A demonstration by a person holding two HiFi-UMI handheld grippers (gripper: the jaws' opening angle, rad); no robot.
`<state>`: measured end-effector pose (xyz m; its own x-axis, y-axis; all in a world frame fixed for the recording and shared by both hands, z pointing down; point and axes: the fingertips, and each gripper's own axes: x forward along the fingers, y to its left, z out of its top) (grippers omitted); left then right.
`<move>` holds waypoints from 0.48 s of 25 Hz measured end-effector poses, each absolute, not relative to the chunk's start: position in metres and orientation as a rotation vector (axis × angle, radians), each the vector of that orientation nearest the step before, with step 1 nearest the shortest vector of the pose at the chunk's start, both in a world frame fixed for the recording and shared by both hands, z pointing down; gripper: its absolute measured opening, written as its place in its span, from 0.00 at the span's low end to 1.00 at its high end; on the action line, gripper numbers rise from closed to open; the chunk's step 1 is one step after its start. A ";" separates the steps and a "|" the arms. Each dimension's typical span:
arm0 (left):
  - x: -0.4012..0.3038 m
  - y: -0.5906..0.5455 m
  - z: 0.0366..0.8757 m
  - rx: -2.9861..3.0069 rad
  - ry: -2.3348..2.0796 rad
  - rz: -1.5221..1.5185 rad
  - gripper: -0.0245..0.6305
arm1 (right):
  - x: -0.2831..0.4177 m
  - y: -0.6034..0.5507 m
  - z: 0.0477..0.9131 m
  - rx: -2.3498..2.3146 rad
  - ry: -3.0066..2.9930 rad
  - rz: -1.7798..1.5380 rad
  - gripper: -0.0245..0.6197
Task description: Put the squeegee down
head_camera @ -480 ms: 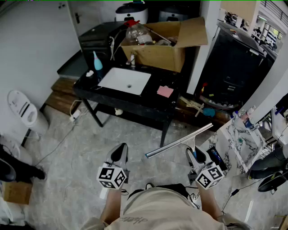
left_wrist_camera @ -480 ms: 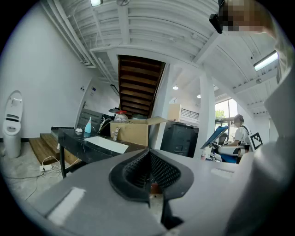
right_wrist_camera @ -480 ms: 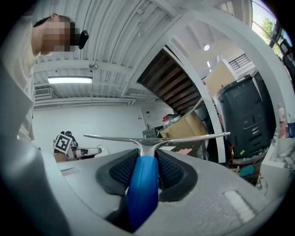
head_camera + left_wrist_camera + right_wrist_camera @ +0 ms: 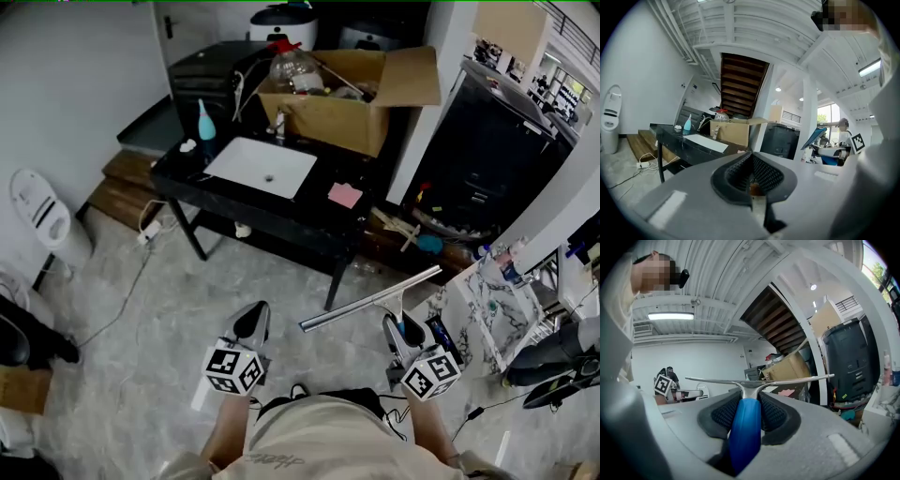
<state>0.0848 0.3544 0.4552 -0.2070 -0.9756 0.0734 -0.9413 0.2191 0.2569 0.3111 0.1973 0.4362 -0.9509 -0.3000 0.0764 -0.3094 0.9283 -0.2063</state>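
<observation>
A squeegee with a blue handle (image 4: 744,432) and a long metal blade (image 4: 370,298) is held level in my right gripper (image 4: 401,330), whose jaws are shut on the handle. In the right gripper view the blade (image 4: 759,379) spans across just past the pads. My left gripper (image 4: 249,323) hangs at the lower left of the head view, shut, with nothing between its jaws (image 4: 751,180). Ahead stands a black table (image 4: 319,223) with a white inset sink (image 4: 261,167).
On the table stand a cardboard box (image 4: 352,98) full of items, a blue bottle (image 4: 202,122) and a pink cloth (image 4: 344,195). A white appliance (image 4: 39,216) stands at the left wall. A black cabinet (image 4: 487,150) and clutter lie to the right. Cables run over the floor (image 4: 131,281).
The view has shifted slightly; table and floor sit a little lower and to the right in the frame. Both grippers and the squeegee keep their places relative to the body.
</observation>
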 end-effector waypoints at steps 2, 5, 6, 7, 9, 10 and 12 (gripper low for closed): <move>0.081 0.359 0.460 1.795 -2.277 -0.245 0.06 | 0.308 0.199 0.437 0.479 -3.032 0.328 0.24; 0.076 0.364 0.465 1.777 -2.284 -0.256 0.06 | 0.304 0.202 0.439 0.487 -3.018 0.306 0.24; 0.074 0.364 0.466 1.776 -2.284 -0.255 0.06 | 0.303 0.202 0.440 0.502 -3.009 0.290 0.24; 0.073 0.365 0.467 1.774 -2.283 -0.252 0.06 | 0.302 0.201 0.440 0.521 -2.997 0.274 0.24; 0.070 0.365 0.472 1.765 -2.276 -0.248 0.06 | 0.301 0.201 0.443 0.551 -2.978 0.258 0.24; 0.068 0.365 0.475 1.761 -2.271 -0.248 0.06 | 0.300 0.201 0.444 0.557 -2.972 0.262 0.24; 0.068 0.361 0.477 1.763 -2.260 -0.251 0.06 | 0.299 0.198 0.445 0.557 -2.962 0.282 0.24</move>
<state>0.0677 0.3610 0.4766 -0.2274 -0.9686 0.1003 -0.9230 0.2472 0.2950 0.2988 0.1982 0.4447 -0.9259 -0.3483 0.1463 -0.3696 0.9152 -0.1604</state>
